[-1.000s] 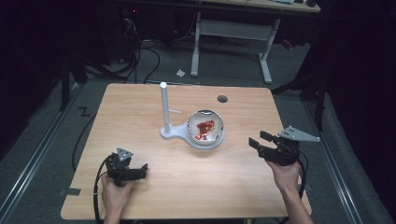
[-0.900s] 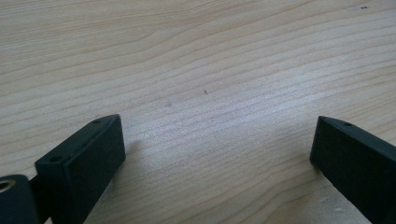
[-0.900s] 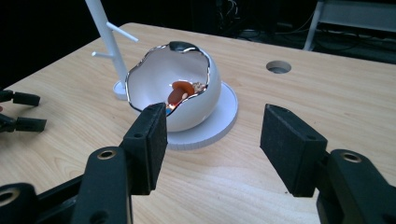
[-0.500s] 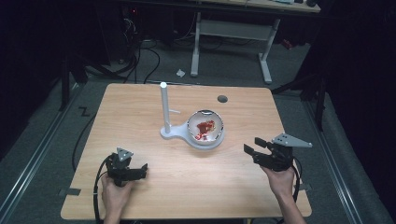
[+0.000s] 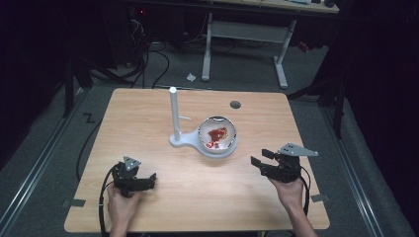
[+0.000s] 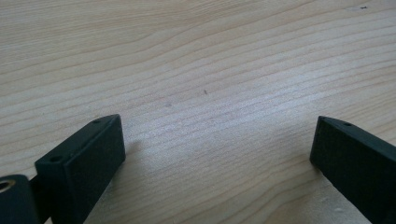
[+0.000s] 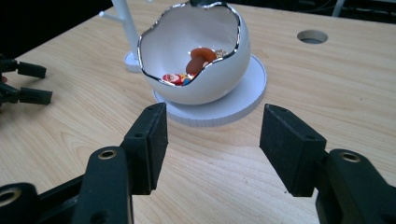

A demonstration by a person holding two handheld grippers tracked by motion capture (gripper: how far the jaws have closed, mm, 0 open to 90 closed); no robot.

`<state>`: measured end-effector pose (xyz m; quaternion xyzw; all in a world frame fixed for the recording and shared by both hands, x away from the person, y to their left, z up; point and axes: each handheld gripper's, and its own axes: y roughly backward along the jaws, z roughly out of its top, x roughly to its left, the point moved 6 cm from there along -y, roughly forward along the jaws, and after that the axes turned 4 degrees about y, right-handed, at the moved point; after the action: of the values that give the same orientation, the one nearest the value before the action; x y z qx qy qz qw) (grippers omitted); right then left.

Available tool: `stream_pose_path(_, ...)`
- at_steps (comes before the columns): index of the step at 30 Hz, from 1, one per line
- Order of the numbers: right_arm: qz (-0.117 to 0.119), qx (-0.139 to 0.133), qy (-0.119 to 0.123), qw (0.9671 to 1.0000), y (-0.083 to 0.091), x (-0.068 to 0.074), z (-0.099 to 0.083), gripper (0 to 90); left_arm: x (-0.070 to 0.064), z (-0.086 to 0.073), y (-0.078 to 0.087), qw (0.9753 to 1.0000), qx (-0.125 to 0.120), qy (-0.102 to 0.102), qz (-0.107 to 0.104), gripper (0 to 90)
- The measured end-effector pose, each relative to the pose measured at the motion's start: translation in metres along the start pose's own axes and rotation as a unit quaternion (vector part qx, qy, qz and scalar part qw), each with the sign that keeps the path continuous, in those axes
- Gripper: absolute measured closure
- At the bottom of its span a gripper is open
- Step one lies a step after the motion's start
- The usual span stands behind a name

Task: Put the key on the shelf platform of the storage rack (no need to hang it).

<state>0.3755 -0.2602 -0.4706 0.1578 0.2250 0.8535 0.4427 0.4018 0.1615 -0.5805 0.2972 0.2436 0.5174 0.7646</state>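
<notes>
A white egg-shaped bowl [image 5: 217, 134] [image 7: 198, 60] with a jagged silver rim sits on a round white base in the table's middle, holding red and orange pieces [image 7: 198, 59]. A white post [image 5: 174, 113] rises from the same stand at its left. My right gripper [image 5: 258, 162] [image 7: 212, 140] hovers open at the right, jaws pointing left toward the bowl, nothing between them. My left gripper [image 5: 150, 180] [image 6: 217, 149] rests low near the front left, open wide over bare wood.
The wooden table [image 5: 148, 123] has a round cable hole [image 5: 235, 104] at the back right. In the right gripper view the left gripper's fingers [image 7: 28, 81] show at the far left. A white desk frame [image 5: 247, 34] and cables lie on the floor behind.
My right gripper has drawn back toward the front edge and slightly left. The left gripper has stayed put.
</notes>
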Motion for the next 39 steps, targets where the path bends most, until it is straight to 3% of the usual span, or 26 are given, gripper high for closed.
stream_pose_path(9,0.005,0.011,-0.008,0.9999,-0.012,0.0,-0.01,41.8,0.0,0.0,0.0,1.0,0.0,0.0,0.0,3.5)
stream_pose_path(39,0.008,0.041,-0.005,0.9991,-0.046,0.005,-0.029,42.1,0.0,0.0,0.0,1.0,0.0,0.0,0.0,3.5)
